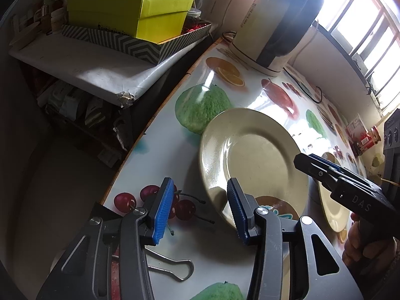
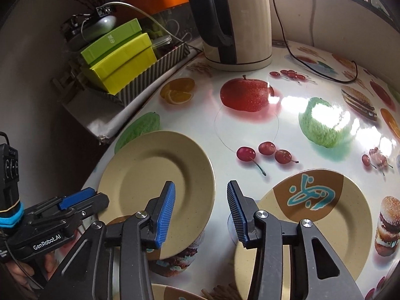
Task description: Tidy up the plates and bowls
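A beige plate with a brown patch at its near edge lies on the fruit-print table near the left edge. My left gripper is open, with the plate's near-left rim between its blue pads; a gap shows on both sides. My right gripper is open astride the same plate's right rim. The left gripper shows at the plate's left side in the right wrist view. A second beige plate with teal script lies to the right.
A cream kettle stands at the back, its black cord trailing over the table. Yellow-green boxes sit on a side shelf to the left. A binder clip lies near me. Another plate's rim shows at the bottom.
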`<control>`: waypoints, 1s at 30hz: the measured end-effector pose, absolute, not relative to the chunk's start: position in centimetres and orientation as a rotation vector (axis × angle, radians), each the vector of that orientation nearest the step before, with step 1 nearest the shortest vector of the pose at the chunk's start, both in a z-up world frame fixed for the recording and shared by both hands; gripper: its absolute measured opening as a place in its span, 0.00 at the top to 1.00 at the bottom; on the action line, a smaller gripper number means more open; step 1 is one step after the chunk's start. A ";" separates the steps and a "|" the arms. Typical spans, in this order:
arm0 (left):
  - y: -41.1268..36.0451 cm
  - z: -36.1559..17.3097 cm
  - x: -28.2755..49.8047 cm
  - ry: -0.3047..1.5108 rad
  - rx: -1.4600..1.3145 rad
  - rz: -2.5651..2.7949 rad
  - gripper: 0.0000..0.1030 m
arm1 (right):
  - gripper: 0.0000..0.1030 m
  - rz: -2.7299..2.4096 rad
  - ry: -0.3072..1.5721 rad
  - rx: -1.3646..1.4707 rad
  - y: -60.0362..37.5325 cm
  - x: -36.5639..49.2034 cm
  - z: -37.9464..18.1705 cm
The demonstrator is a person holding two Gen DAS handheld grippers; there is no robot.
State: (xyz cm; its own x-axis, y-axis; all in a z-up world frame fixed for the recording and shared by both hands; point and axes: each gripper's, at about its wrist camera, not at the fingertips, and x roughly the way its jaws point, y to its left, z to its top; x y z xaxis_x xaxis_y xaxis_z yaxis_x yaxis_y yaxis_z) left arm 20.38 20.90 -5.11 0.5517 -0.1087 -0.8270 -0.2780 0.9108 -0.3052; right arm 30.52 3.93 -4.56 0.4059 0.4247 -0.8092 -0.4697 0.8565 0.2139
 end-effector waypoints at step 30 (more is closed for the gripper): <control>20.1 -4.4 20.9 0.965 -0.401 0.114 0.77 | 0.81 0.560 1.050 0.038 3.5 31.3 -6.0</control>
State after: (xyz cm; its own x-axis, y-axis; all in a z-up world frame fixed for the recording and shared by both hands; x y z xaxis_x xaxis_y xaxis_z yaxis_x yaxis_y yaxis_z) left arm 20.89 20.12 -4.44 0.5698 -0.0817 -0.8177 -0.2705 0.9209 -0.2805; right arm 31.33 3.52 -5.96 0.3714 0.4544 -0.8096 -0.4194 0.8601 0.2904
